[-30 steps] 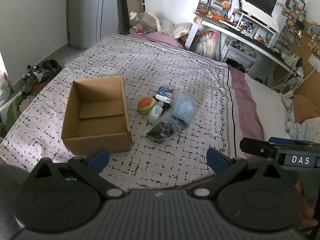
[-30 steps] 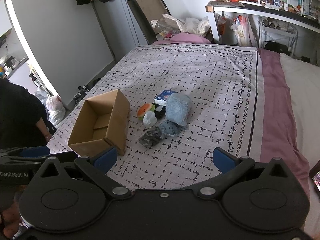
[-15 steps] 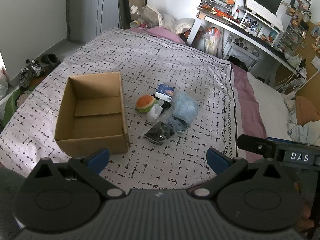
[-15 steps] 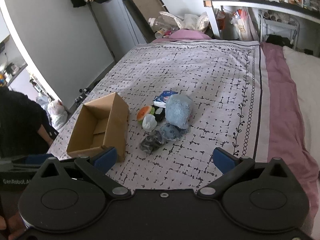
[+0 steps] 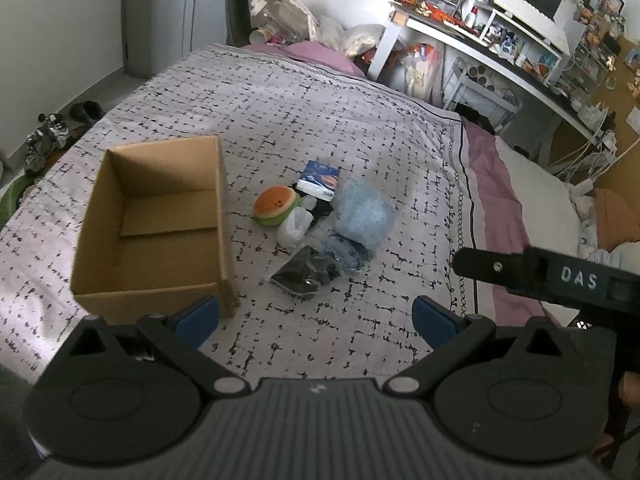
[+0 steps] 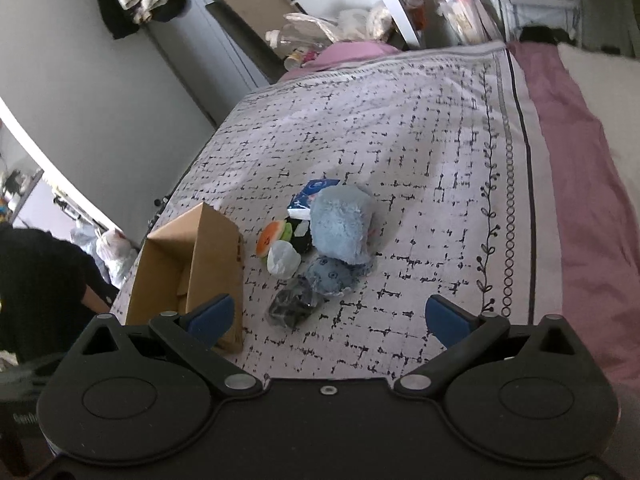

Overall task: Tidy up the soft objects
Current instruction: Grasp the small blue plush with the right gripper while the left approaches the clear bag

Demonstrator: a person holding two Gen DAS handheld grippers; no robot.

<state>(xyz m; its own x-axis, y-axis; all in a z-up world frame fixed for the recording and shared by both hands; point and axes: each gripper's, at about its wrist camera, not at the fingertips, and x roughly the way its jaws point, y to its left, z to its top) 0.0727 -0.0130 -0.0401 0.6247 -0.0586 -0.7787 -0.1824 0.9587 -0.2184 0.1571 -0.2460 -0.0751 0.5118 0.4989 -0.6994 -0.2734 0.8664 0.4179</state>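
Note:
A pile of soft things lies mid-bed: an orange-and-green burger plush (image 5: 276, 205) (image 6: 271, 237), a fluffy light-blue plush (image 5: 363, 213) (image 6: 341, 227), a small blue round plush (image 5: 345, 252) (image 6: 330, 276), a white bag (image 5: 295, 226) (image 6: 283, 259), a black bagged item (image 5: 306, 273) (image 6: 292, 305) and a blue-white pack (image 5: 320, 179) (image 6: 313, 197). An open, empty cardboard box (image 5: 156, 220) (image 6: 188, 268) stands left of them. My left gripper (image 5: 316, 316) and right gripper (image 6: 330, 318) are both open and empty, held above the near part of the bed.
The bed has a black-on-white patterned cover (image 5: 320, 100) with a pink sheet (image 6: 580, 184) on the right. A cluttered white desk (image 5: 500, 52) stands at the far right. Shoes (image 5: 44, 140) lie on the floor at left. The right gripper's body (image 5: 560, 276) shows in the left wrist view.
Both grippers have moved forward and closer to the pile and box, which now appear larger. The right view has tilted down. Nothing on the bed has moved.

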